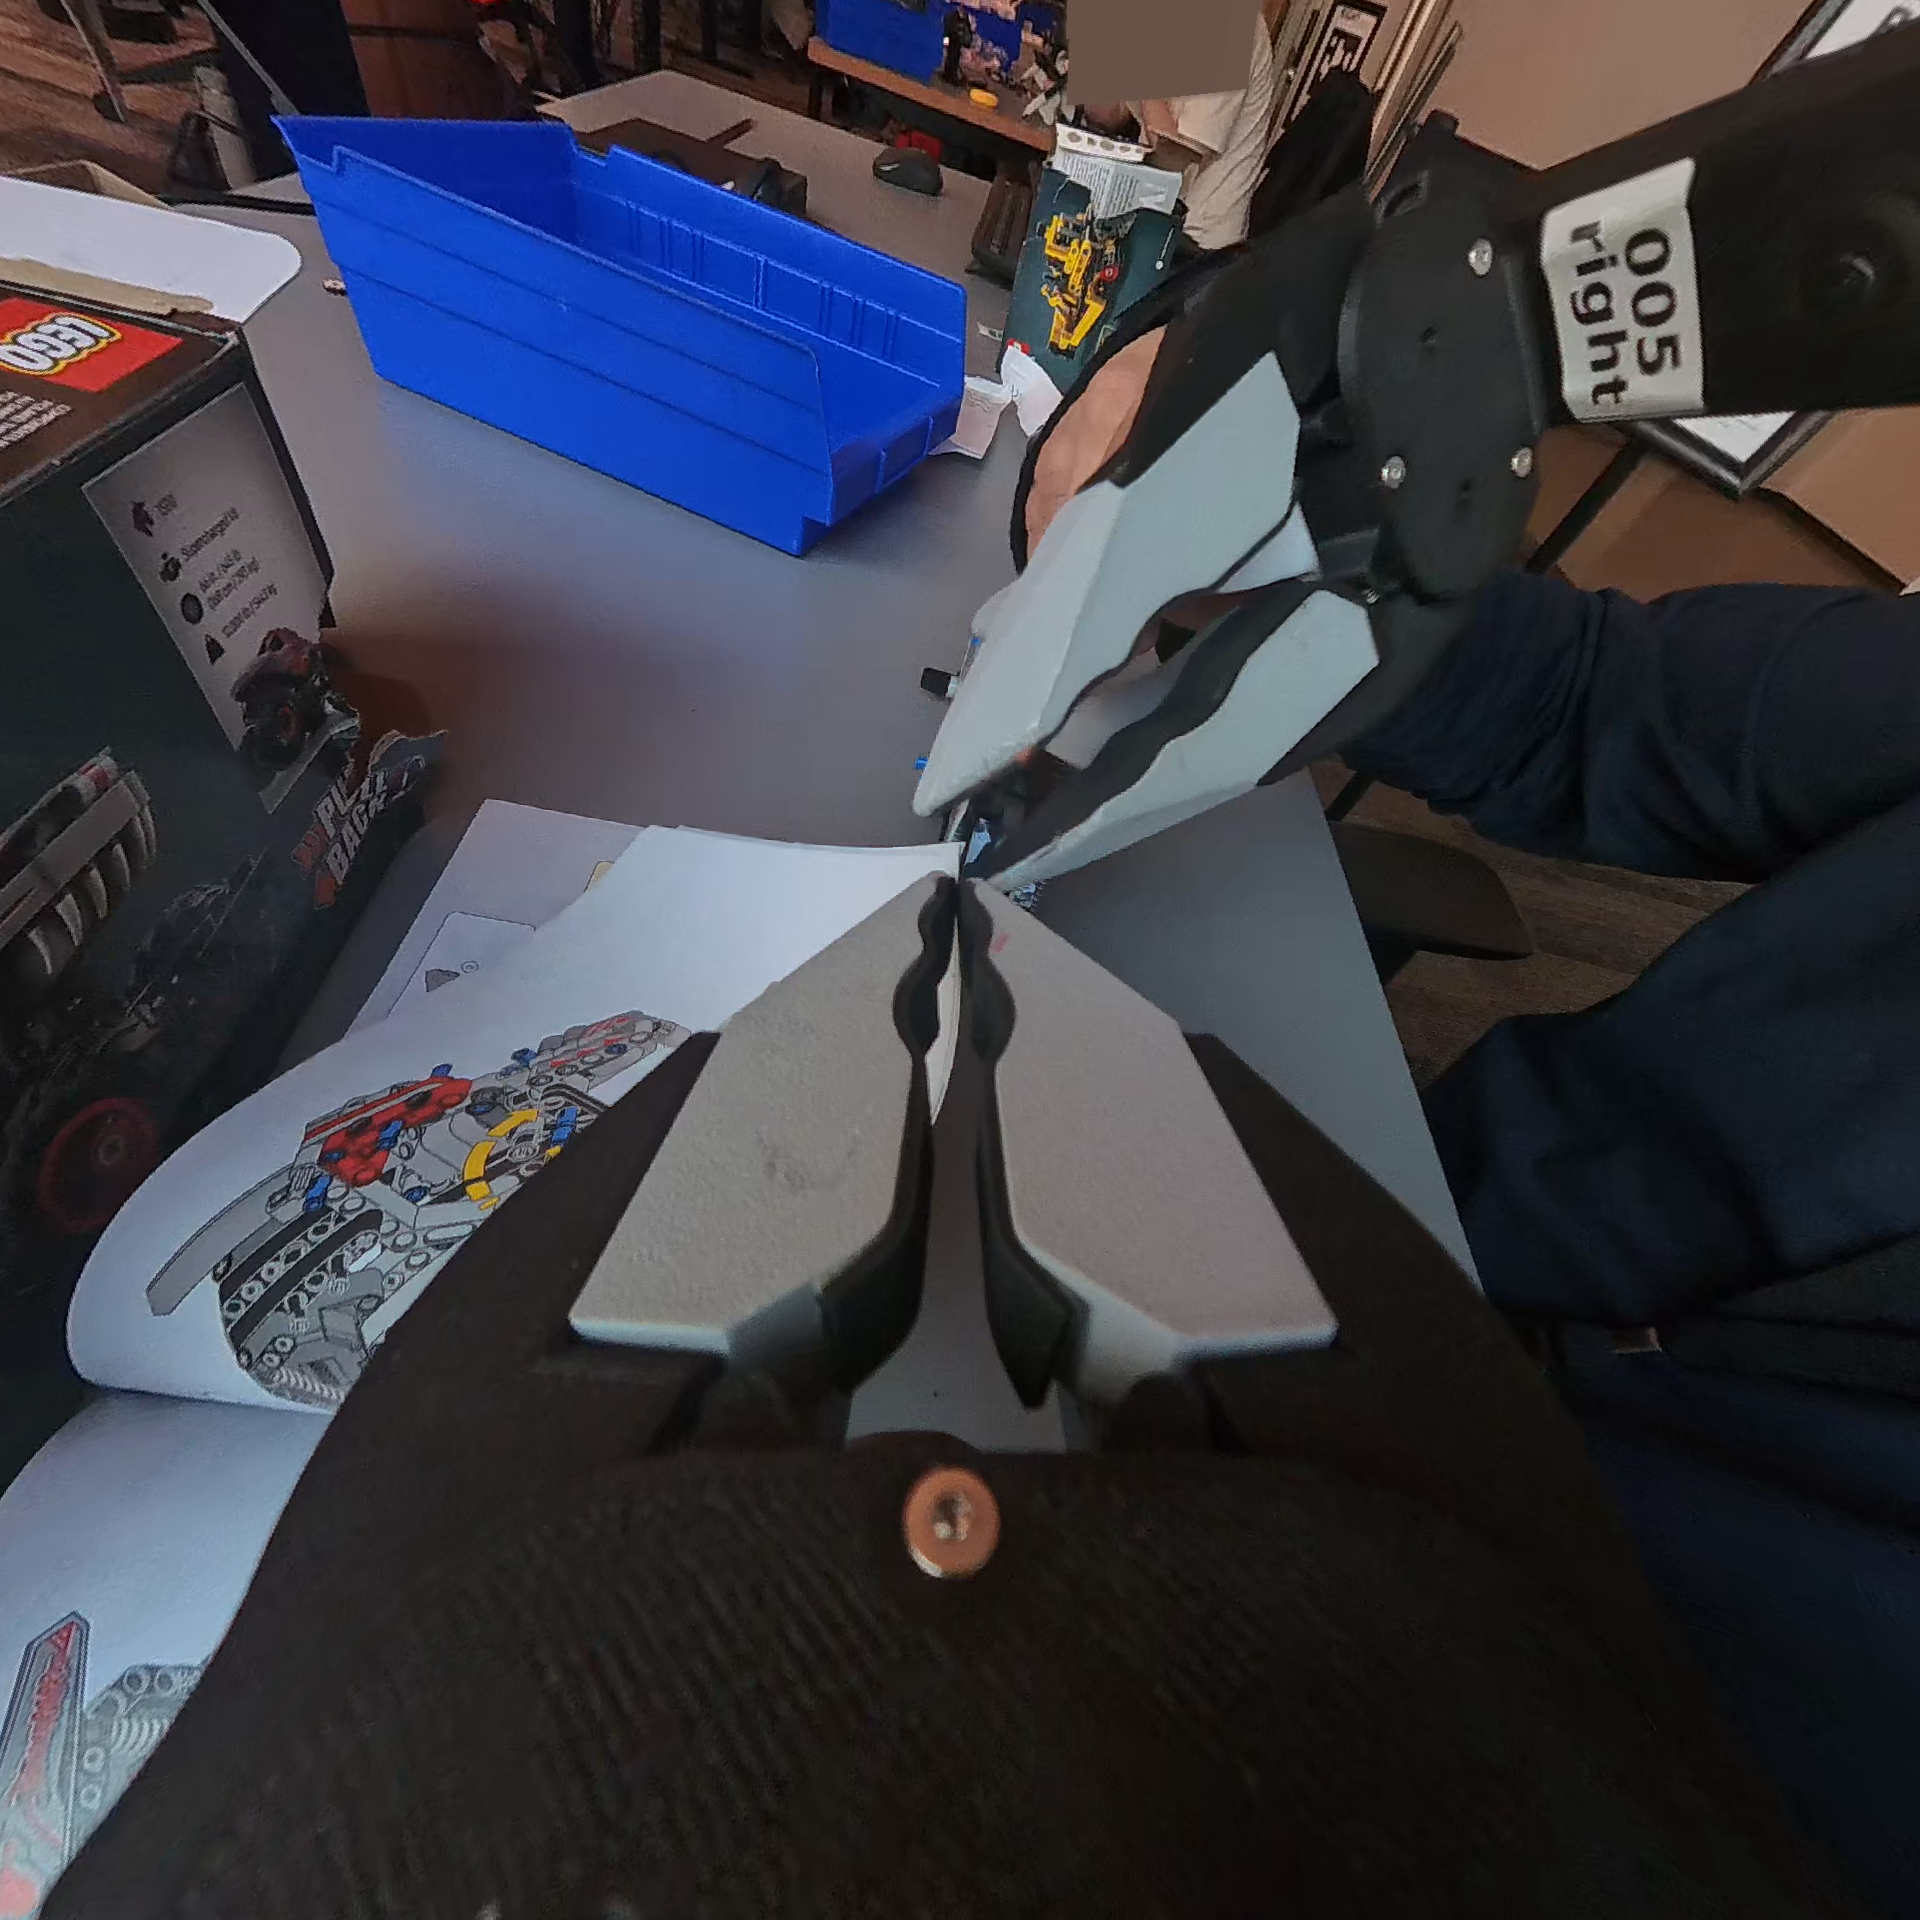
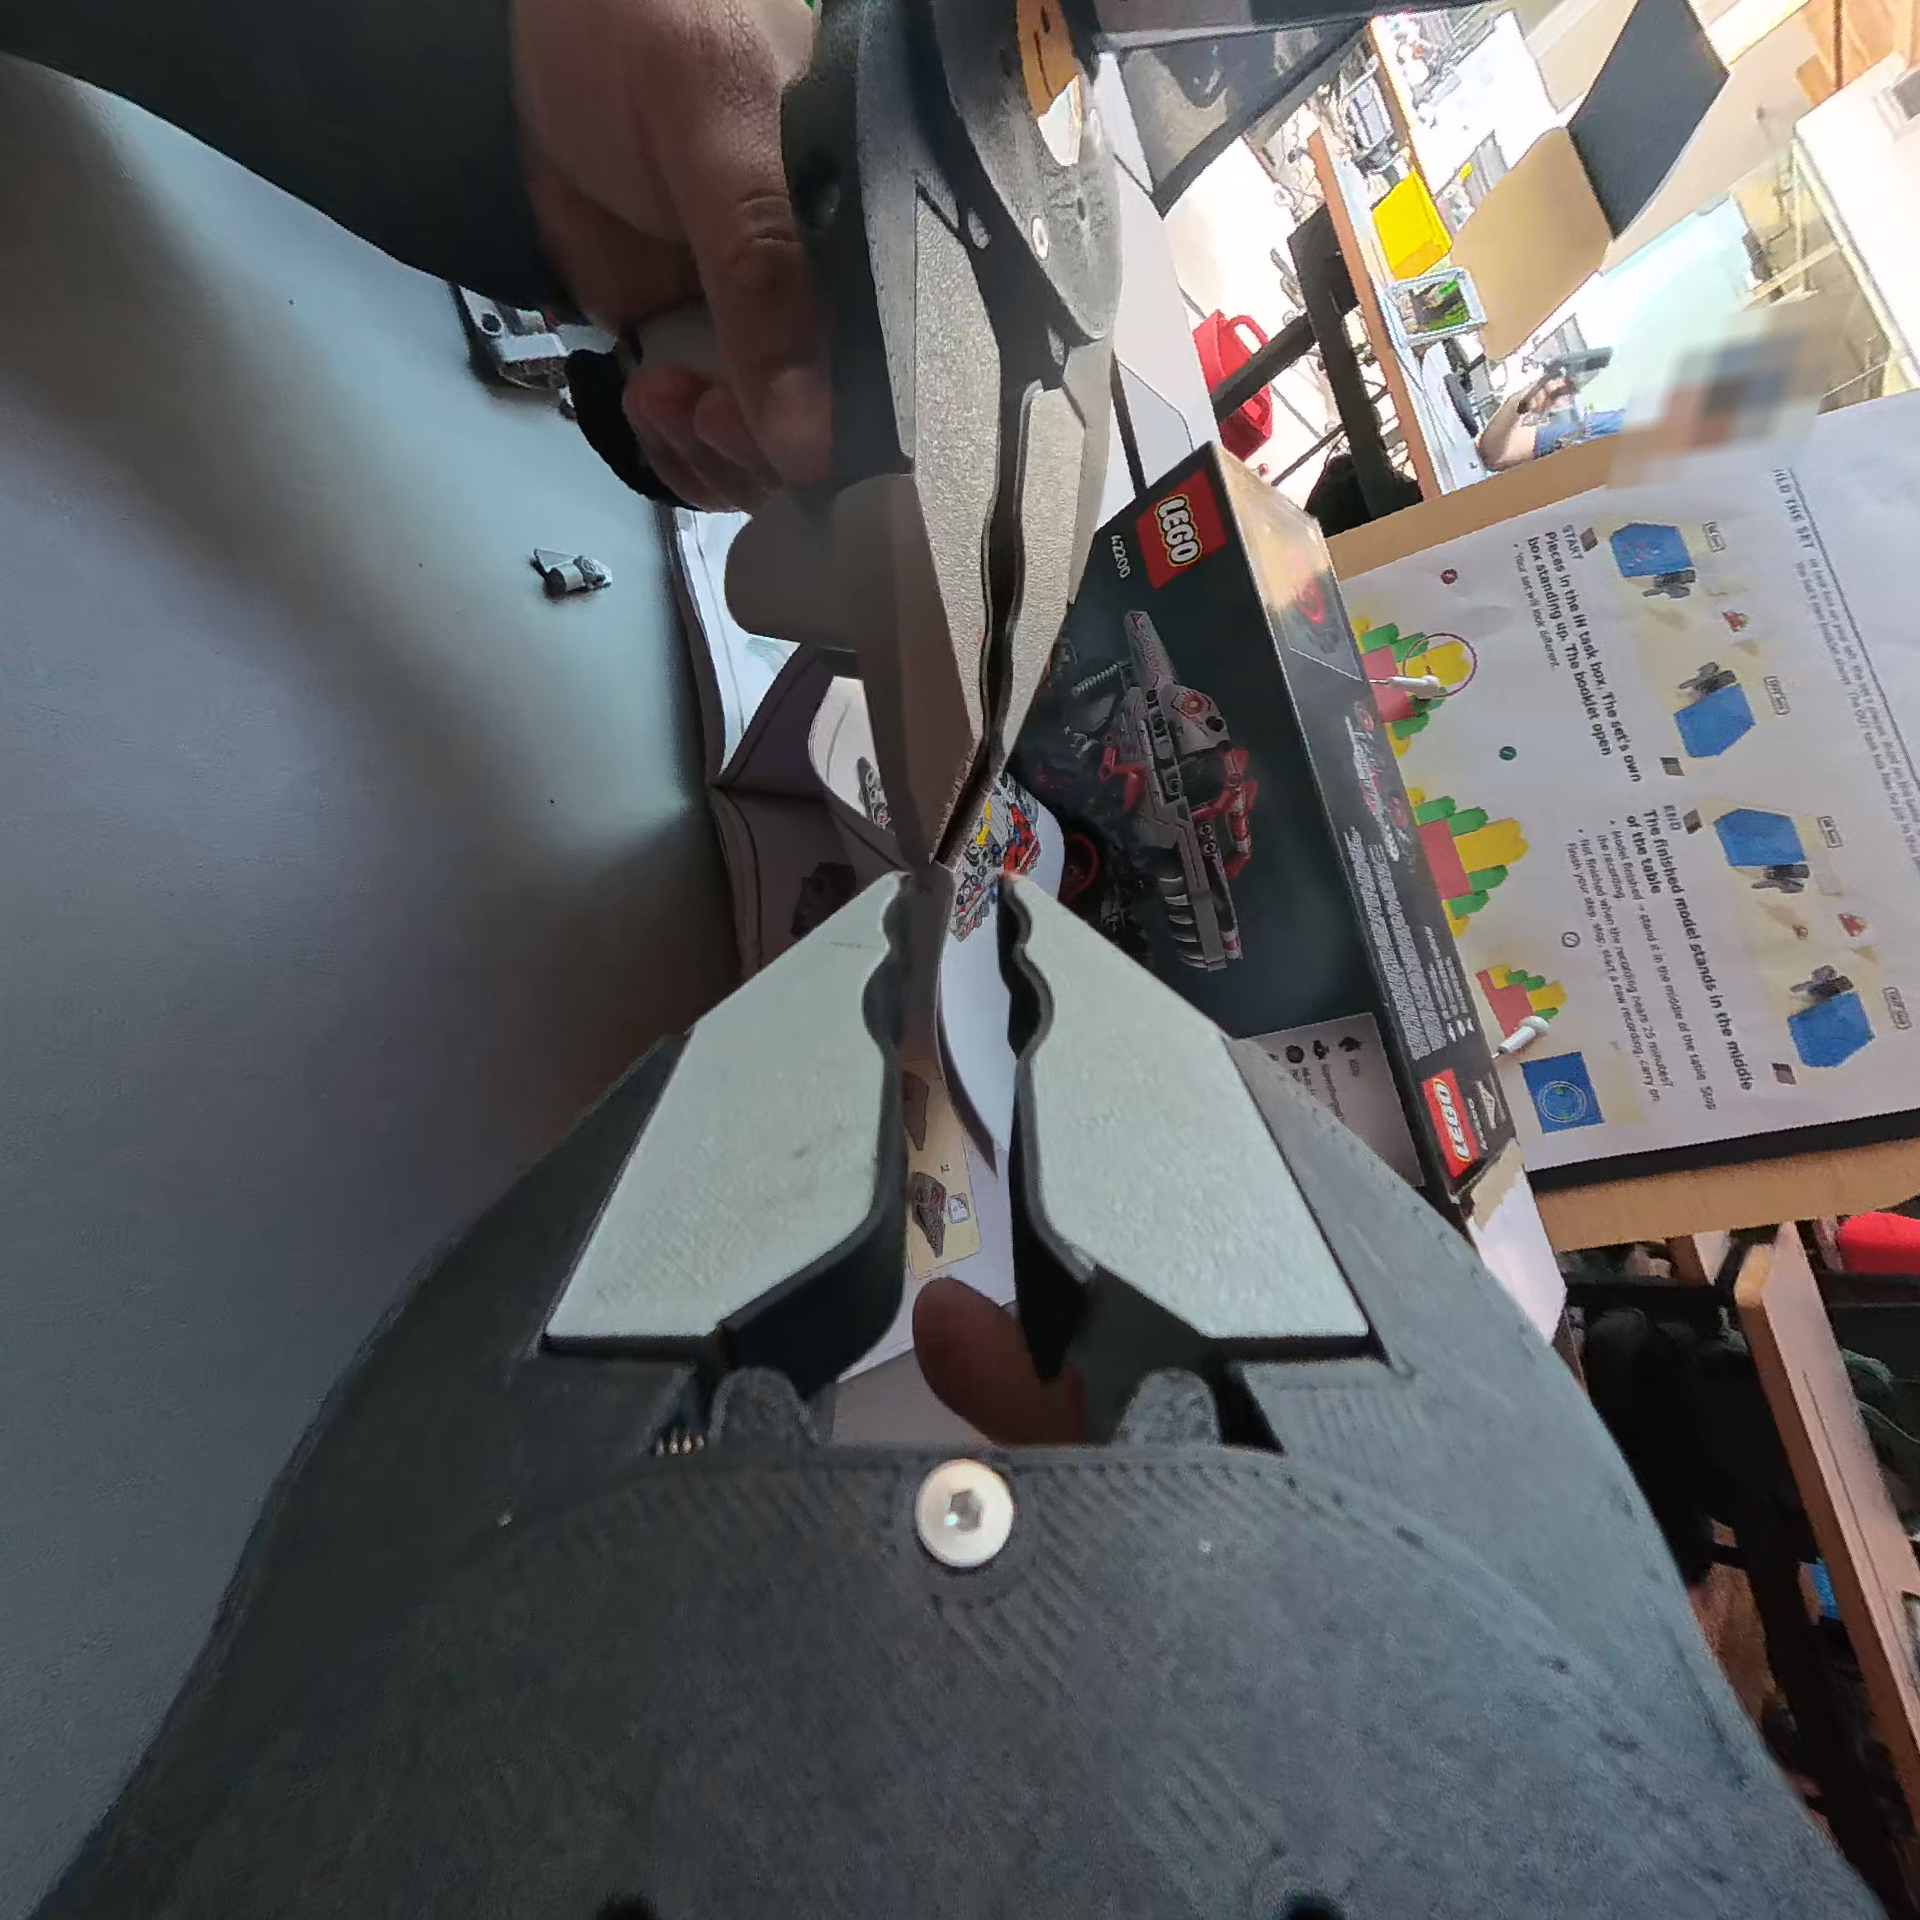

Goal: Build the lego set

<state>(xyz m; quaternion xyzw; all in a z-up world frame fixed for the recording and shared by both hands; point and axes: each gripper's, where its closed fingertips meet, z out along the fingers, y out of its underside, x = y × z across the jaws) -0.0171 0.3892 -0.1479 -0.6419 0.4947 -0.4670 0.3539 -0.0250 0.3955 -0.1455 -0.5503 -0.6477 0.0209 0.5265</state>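
The instruction booklet (image 1: 436,1174) lies open on the grey table (image 1: 623,644), with one white page (image 1: 748,914) lifted and curled. My left gripper (image 1: 958,891) is shut on the edge of that page. My right gripper (image 1: 961,831) comes in from the upper right, tip to tip with the left. In the right wrist view my right gripper (image 2: 956,888) is open by a narrow gap, with the page edge (image 2: 977,1039) between its fingers. The left gripper (image 2: 940,842) reaches down from above. The dark Lego set box (image 1: 125,727) stands at the left and also shows in the right wrist view (image 2: 1247,779).
A blue bin (image 1: 623,332) sits at the back of the table. Small loose pieces (image 2: 569,571) lie on the table, and a few pins (image 1: 940,681) lie by the right gripper. A second box with a yellow model (image 1: 1091,260) stands behind. A printed sheet on a board (image 2: 1662,779) stands behind the set box. Less than 4 cm separates the two grippers' tips.
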